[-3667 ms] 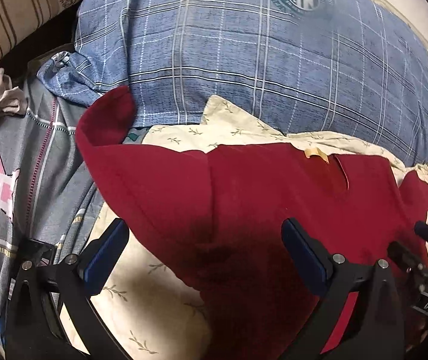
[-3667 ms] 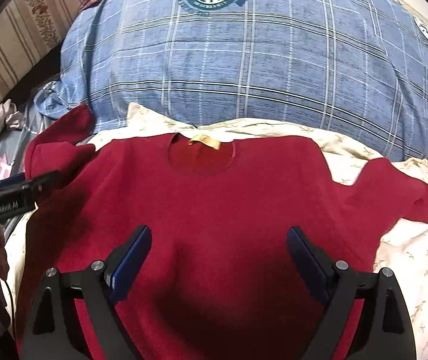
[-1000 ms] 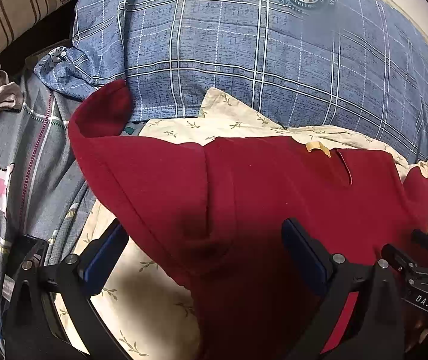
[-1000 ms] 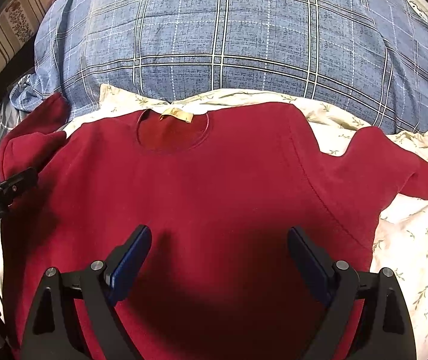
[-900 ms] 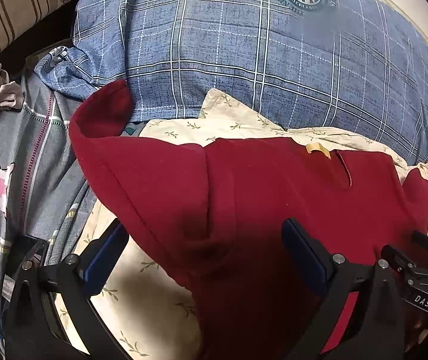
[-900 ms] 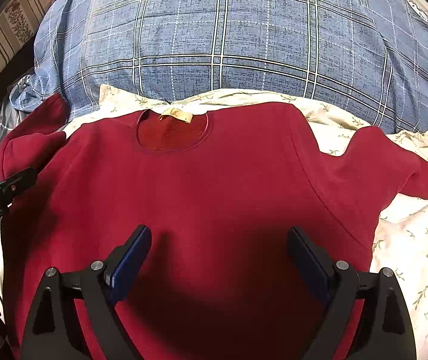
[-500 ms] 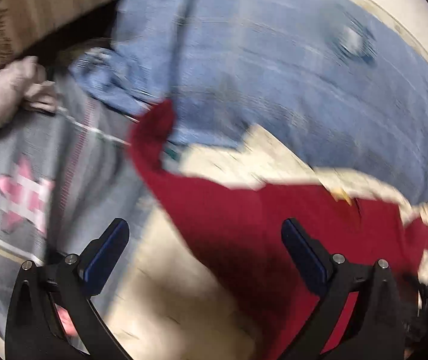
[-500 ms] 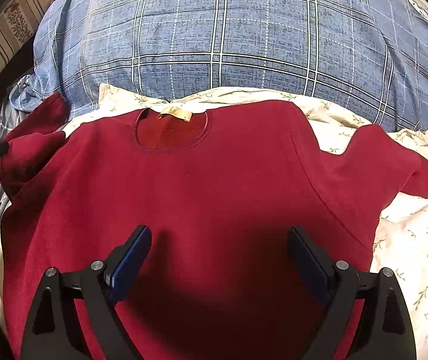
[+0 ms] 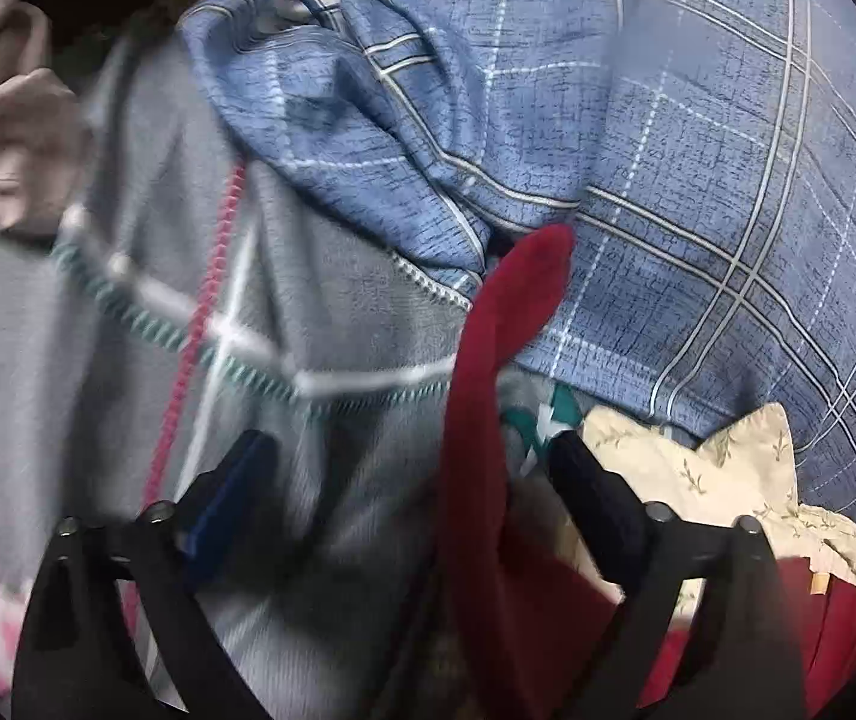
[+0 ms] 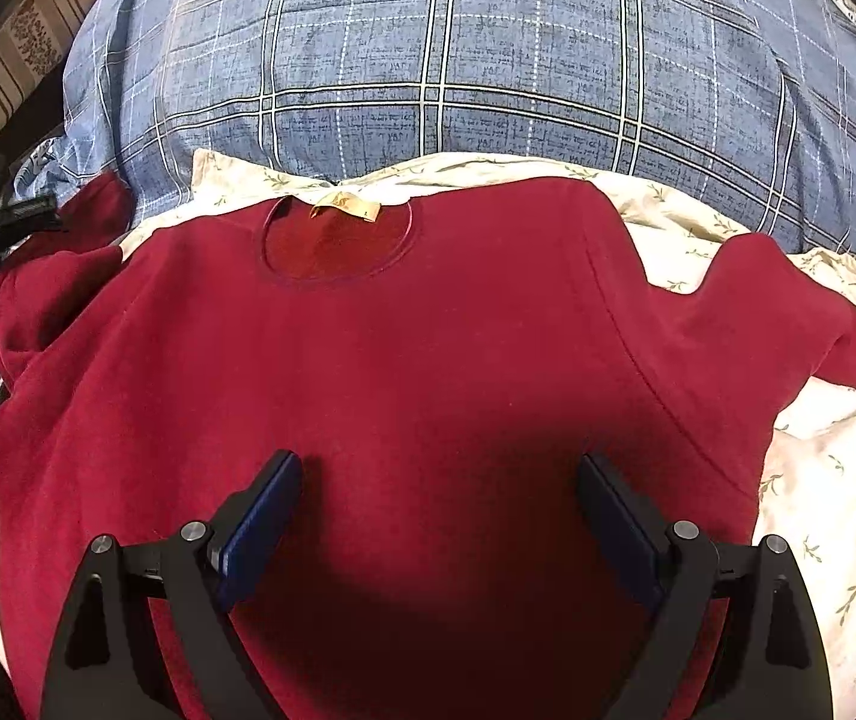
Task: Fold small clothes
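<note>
1. 1 red sweater (image 10: 428, 360) lies spread flat, front up, across the middle of the right wrist view, on 1 cream sheet (image 10: 836, 480) printed with small leaf sprigs.
2. Its round neck sits at upper centre, with 1 tan label (image 10: 349, 206) inside the collar.
3. 2 sleeves show in that view: 1 runs out to the right edge of the frame over the cream sheet, 1 is bunched at the left edge.
4. The right gripper (image 10: 440, 510) hangs over the lower body of the sweater at the bottom of the frame, its jaws wide apart and holding nothing; 2 blue pads face each other with red cloth showing between them.
5. 1 blue plaid pillow (image 10: 458, 60) fills the top of the right wrist view, behind the sweater's neck.
6. The left gripper (image 9: 410, 480) sits at the bottom of the blurred left wrist view, jaws spread apart with nothing clamped.
7. 1 red sleeve (image 9: 500, 348) rises as a narrow strip between those jaws, its tip lying against the blue plaid pillow at centre right.
8. 1 grey blanket (image 9: 128, 330) with teal, white and pink stripes covers the left half of the left wrist view.
9. 1 pale pink cloth (image 9: 2, 120) lies crumpled at the upper left of that frame.
</note>
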The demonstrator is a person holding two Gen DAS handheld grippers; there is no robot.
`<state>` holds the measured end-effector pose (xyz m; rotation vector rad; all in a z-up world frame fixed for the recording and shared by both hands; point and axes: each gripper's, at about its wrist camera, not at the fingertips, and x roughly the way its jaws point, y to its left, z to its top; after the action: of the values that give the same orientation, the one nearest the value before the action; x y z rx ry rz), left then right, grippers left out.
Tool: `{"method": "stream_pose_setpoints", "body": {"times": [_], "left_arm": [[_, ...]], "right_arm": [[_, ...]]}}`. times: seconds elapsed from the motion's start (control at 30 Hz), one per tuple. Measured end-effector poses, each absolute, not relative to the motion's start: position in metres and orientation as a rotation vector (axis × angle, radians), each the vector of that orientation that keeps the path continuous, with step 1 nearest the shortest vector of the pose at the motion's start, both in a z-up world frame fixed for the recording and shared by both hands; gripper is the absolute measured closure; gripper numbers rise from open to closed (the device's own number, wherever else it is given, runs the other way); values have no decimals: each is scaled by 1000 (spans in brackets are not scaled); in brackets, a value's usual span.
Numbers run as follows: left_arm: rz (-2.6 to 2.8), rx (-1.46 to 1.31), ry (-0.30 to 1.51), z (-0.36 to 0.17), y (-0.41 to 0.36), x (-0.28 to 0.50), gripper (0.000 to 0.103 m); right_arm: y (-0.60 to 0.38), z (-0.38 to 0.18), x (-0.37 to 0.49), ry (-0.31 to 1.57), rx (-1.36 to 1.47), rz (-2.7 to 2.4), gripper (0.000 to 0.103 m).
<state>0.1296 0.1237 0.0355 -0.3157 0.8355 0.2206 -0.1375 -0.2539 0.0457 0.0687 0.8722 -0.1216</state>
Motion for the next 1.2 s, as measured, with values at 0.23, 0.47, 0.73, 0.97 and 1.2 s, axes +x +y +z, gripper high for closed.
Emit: {"method": "stream_pose_setpoints", "body": {"times": [0.23, 0.47, 0.73, 0.97, 1.2], "left_arm": [[54, -213, 867, 77, 92, 115, 100], [-290, -166, 686, 179, -13, 46, 100], [-649, -157, 804, 134, -157, 19, 75], [-571, -138, 903, 116, -137, -6, 36], [-190, -89, 869, 94, -38, -34, 23]], "right_arm": [[-263, 53, -140, 872, 124, -101, 10], [-306, 87, -160, 765, 244, -165, 10], [-363, 109, -182, 691, 321, -291, 9], [-372, 101, -179, 706, 378, -248, 9], [-343, 94, -137, 698, 160, -272, 9]]}}
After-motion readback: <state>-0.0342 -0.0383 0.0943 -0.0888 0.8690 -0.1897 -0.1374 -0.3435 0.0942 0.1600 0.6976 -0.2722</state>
